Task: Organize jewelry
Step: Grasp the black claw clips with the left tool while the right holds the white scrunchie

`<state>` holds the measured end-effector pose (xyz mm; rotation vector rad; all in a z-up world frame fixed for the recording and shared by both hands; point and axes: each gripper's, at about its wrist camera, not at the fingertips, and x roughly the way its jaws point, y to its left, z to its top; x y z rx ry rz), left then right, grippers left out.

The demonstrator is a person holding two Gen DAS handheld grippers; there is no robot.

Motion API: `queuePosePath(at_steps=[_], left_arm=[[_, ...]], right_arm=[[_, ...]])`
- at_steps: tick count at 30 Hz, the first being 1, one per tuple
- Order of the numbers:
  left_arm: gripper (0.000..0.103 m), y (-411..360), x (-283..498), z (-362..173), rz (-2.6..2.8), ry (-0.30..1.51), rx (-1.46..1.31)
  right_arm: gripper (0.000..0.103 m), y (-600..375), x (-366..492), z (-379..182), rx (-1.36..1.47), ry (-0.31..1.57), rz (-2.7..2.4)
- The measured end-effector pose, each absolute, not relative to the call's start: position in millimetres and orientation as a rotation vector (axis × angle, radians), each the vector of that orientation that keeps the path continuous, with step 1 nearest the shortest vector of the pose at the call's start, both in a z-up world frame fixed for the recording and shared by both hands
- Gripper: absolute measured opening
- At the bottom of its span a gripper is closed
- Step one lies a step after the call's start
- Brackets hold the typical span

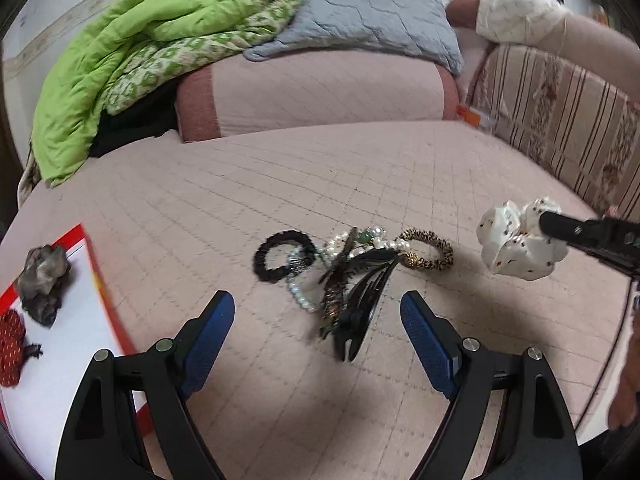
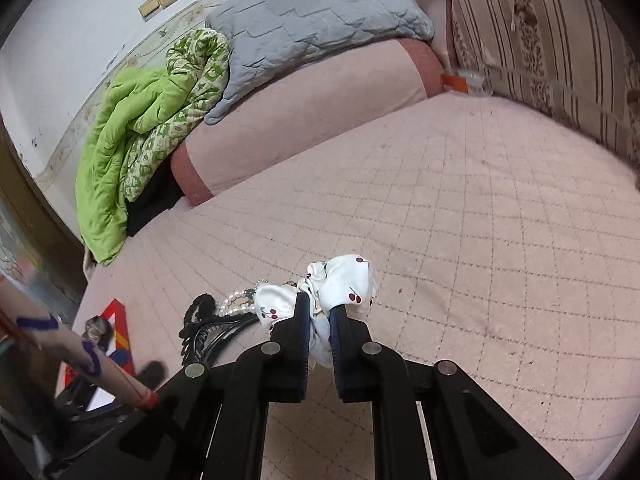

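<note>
The right gripper (image 2: pixel 318 316) is clenched on a white cherry-print scrunchie (image 2: pixel 340 280) lifted clear of the pink quilt (image 1: pixel 360 168); the soft folds could slip from the narrow pinch in transit. The left gripper (image 1: pixel 318 320) hangs released over the tangled jewelry pile (image 1: pixel 348 268), where clip and pearls may snag together. The red-rimmed tray (image 1: pixel 100 280) holds a grey scrunchie (image 1: pixel 42 280) and a red dotted one (image 1: pixel 10 346).

Soft even daylight, fisheye edges, slight blur
</note>
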<state>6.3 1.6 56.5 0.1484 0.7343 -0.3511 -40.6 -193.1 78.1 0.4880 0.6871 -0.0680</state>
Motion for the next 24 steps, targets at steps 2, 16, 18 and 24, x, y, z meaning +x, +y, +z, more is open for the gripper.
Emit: queuePosePath(at_steps=[2, 16, 18, 24], left_arm=[[0.084, -6.5, 12.2, 51.5, -0.346, 0.742, 0.173], [0.028, -19.3, 40.2, 22.4, -0.363, 0.853, 0.177], [0.028, -14.4, 30.1, 30.9, -0.381, 0.83, 0.179], [0.028, 16.7, 11.0, 58.9, -0.417, 0.768, 0.103]], right_arm=[[0.011, -193.4, -39.9, 78.9, 0.496, 0.685, -0.055], [0.011, -187.6, -31.7, 77.4, 0.51, 0.701, -0.008], [0.011, -183.7, -29.4, 78.0, 0.509, 0.701, 0.001], [0.011, -161.2, -27.2, 85.9, 0.456, 0.677, 0.031]])
